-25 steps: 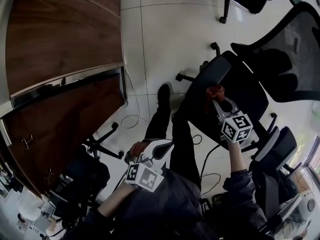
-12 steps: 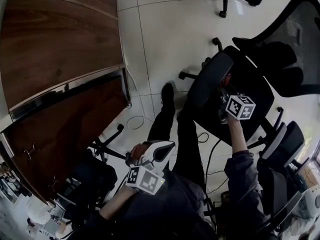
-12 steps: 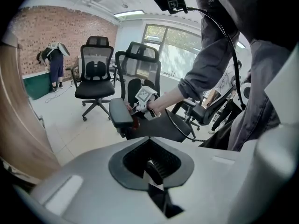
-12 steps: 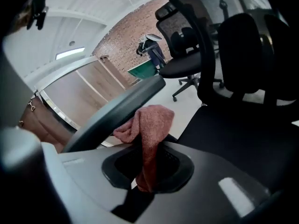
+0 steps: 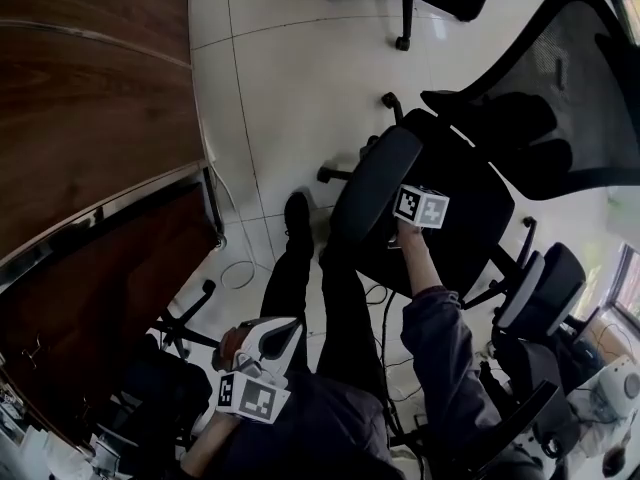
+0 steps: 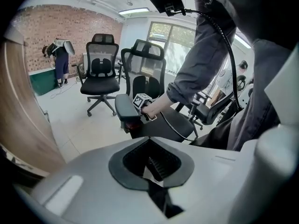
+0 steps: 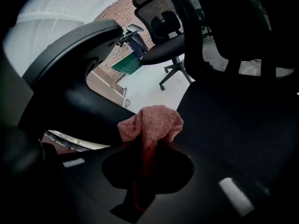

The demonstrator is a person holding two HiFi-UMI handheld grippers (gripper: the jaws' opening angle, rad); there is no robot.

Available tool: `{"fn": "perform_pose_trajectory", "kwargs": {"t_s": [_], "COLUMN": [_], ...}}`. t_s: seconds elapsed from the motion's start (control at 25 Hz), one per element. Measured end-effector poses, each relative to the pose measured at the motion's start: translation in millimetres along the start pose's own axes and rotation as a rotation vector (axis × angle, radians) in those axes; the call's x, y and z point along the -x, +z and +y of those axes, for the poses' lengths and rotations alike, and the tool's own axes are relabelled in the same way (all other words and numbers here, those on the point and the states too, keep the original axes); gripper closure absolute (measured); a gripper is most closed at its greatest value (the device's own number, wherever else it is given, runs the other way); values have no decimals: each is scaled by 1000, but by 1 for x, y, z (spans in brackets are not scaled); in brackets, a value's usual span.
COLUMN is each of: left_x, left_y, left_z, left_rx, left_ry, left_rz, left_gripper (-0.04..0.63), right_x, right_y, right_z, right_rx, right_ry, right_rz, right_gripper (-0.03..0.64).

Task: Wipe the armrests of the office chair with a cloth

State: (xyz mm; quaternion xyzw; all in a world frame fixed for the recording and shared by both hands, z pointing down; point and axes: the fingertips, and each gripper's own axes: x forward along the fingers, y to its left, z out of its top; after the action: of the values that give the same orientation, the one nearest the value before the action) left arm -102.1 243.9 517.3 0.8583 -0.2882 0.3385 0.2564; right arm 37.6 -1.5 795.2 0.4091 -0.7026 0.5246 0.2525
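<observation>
Right gripper (image 7: 147, 148) has its jaws pinched on a bunched pink terry cloth (image 7: 152, 122). The wad sticks out past the tips, so soft fabric rather than hard plastic would meet the chair. The cloth sits just beside the inner edge of the curved black padded armrest (image 5: 368, 190), on the left side of the black mesh-backed office chair (image 5: 470, 218). From the left gripper view it seems to lie low against the pad's near end, but none of the views settles whether it is actually touching. Holding it there suggests the wipe is working round the pad's side and underside, not its top.

The person's right arm in a dark sleeve (image 5: 440, 348) reaches far forward and up the frame. The wrist is straight and the marker cube faces the head camera, with the tool pointing left into the armrest. This is a long reach, so my guess is that pressure comes from the forearm rather than the wrist.

White left gripper (image 6: 153, 164) is idle. Its ribbed pads are pressed together on nothing, and it is tucked near the person's body, well apart from the chair. It looks parked there to keep clear of the wiping arm. The chair stands on a pale tiled floor (image 5: 290, 88) to the right of a brown wooden desk (image 5: 90, 98).
</observation>
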Motion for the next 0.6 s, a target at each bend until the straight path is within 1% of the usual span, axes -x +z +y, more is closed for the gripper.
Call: {"fn": "perform_pose_trajectory", "kwargs": {"t_s": [0.12,0.36,0.48,0.6], "left_x": [-4,-8,-8,-6], "left_y": [5,21,25,26], "left_z": [-3,-5,-5,-4], "left_rx": [3,4,-3,-10], "left_ry": [-7,-18,-22,-25], "left_rz": [-12,-60,-72,-72], "left_gripper": [580,580,580,580], "right_x": [10,57,81,97], "right_y": [4,9,9,10], "right_z": [6,39,49,57], "right_rx": [-10,-42,-62,-68], "right_ry": [34,129,154,166], "right_rz": [-13,-107,-148,-164], "right_gripper": [572,572,572,572]}}
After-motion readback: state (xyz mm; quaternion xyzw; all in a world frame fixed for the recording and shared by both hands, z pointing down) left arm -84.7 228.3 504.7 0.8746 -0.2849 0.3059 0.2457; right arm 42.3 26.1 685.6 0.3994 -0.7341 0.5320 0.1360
